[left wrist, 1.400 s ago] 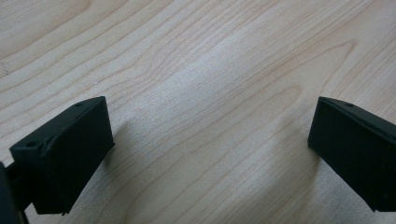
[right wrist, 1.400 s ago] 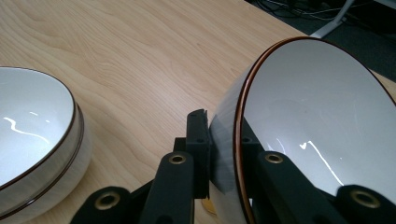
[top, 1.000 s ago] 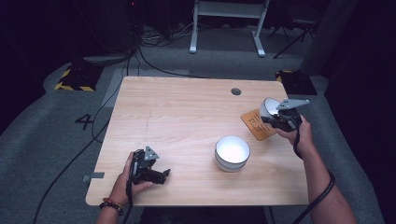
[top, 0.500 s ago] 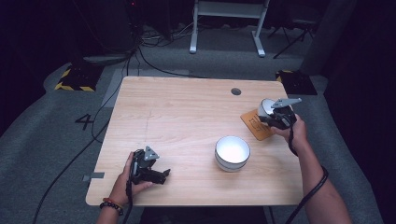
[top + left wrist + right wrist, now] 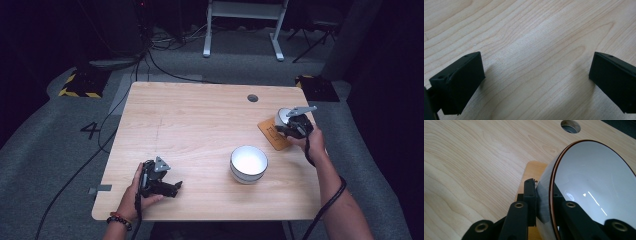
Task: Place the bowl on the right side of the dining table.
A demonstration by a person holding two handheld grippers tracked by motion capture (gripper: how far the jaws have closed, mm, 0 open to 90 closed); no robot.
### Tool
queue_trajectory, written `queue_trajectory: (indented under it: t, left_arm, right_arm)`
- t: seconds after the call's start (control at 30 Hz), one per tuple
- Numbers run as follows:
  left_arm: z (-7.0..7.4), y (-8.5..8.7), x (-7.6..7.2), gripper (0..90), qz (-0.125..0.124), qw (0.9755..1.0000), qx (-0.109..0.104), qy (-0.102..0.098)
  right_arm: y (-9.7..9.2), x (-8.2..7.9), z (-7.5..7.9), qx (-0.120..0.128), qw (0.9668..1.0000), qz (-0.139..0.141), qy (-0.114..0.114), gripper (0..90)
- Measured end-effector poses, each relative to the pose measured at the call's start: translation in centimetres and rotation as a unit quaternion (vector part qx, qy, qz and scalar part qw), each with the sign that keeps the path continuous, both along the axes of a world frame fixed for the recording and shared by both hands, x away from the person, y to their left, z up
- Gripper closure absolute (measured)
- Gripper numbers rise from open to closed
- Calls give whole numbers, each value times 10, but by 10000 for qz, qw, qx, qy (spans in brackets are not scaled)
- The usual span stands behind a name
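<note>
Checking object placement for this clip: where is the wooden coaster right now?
In the high view the wooden coaster lies near the table's right edge, below the round hole and up-right of the white bowl, under the cup held by the right gripper.

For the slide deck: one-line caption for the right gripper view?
Right gripper clamps the rim of a white cup above a wooden coaster on the table.

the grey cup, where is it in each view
high view: grey cup at the table's right edge, over the wooden coaster, in the right gripper.
left gripper view: not in it.
right gripper view: right half, wall between the jaws.
shared landmark: table's cable hole.
</note>
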State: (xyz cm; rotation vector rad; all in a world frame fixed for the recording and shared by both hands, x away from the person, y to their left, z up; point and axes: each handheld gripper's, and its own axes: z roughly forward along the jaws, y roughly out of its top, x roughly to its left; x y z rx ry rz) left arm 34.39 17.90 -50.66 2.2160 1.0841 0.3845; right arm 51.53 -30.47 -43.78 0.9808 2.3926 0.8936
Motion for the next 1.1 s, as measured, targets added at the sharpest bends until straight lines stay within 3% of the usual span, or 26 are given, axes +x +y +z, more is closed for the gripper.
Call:
queue_trajectory:
  t: [0.27, 0.63, 1.1]
  left_arm:
    - [0, 0, 0, 1, -17, 10000, 8, -3]
    - [0, 0, 0, 1, -1, 10000, 2, -1]
    - [0, 0, 0, 1, 0, 10000, 4, -4]
  right_arm:
    - [5, 3, -6, -71, 9999, -52, 82, 814]
    - [11, 8, -12, -283, 9996, -78, 14, 812]
    - [9, 7, -13, -62, 9999, 24, 107, 804]
